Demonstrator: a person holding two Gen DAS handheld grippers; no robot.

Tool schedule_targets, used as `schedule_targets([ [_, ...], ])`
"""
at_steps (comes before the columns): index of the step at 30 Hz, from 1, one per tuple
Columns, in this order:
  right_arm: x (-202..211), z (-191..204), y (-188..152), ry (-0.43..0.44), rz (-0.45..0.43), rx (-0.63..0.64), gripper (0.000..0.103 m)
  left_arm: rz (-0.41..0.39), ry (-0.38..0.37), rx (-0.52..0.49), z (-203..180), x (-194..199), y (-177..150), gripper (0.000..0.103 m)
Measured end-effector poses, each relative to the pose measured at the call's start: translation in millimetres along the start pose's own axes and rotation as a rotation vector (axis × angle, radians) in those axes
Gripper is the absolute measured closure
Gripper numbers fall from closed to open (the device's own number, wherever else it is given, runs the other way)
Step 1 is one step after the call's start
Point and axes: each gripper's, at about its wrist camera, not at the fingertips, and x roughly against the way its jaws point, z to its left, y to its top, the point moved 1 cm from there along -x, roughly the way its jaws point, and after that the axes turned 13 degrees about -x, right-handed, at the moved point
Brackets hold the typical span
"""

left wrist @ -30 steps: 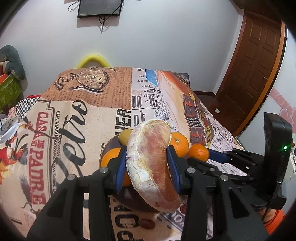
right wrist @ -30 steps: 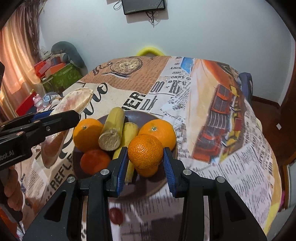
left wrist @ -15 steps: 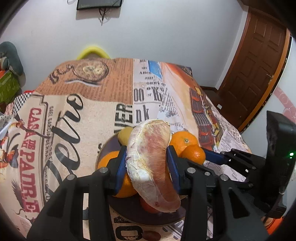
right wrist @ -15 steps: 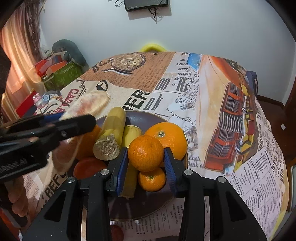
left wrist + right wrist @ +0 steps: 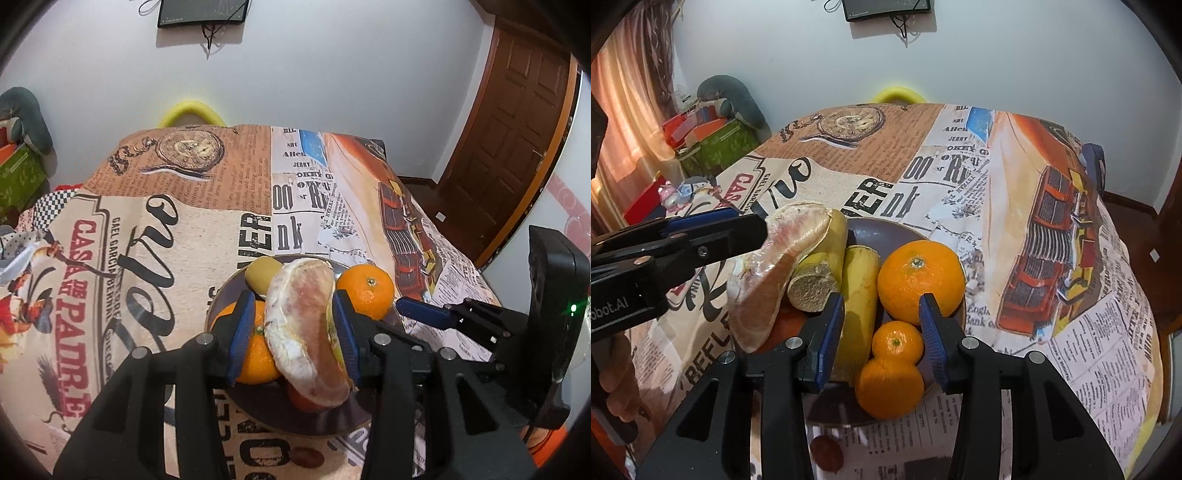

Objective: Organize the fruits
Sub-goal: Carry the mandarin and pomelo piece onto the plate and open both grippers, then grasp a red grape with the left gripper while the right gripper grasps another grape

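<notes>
Done — oranges, banana pieces lay on dark round plate [image 5: 945, 240] | left gripper [image 5: 291, 332] clenched peeled pink pomelo wedge [image 5: 306, 328] above plate, unplaced | right gripper [image 5: 882, 332] opening, empty — small orange mandarin [image 5: 890, 387] lay released on plate's near edge

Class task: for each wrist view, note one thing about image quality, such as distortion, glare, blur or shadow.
Left wrist view: fisheye bends the door frame, corners vignette black, pomelo segment sharp. Right wrist view: curtain glows overexposed, left gripper darkly silhouetted, plate shadowed.

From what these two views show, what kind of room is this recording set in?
Probably a room in a home: a table under a newspaper-print tablecloth, a panelled wooden door, a wall-mounted screen and boxes piled by a curtain.
</notes>
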Motion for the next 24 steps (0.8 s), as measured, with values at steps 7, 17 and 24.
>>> schedule_targets([
  [7, 23.7, -0.8, -7.2, -0.013, -0.013, 0.003, 0.064, 0.002, 0.034, -0.017, -2.9, 25.9, -8.2, 0.060],
  [17, 61.6, 3.8, -28.2, -0.017, -0.022, 0.008, 0.061, 0.039, 0.074, -0.040, -11.5, 62.3, -39.9, 0.052],
  [24, 69.3, 10.1, -49.0, -0.037, -0.013, 0.030, 0.060, 0.091, 0.044, -0.023, -18.1, 65.2, -69.7, 0.048],
])
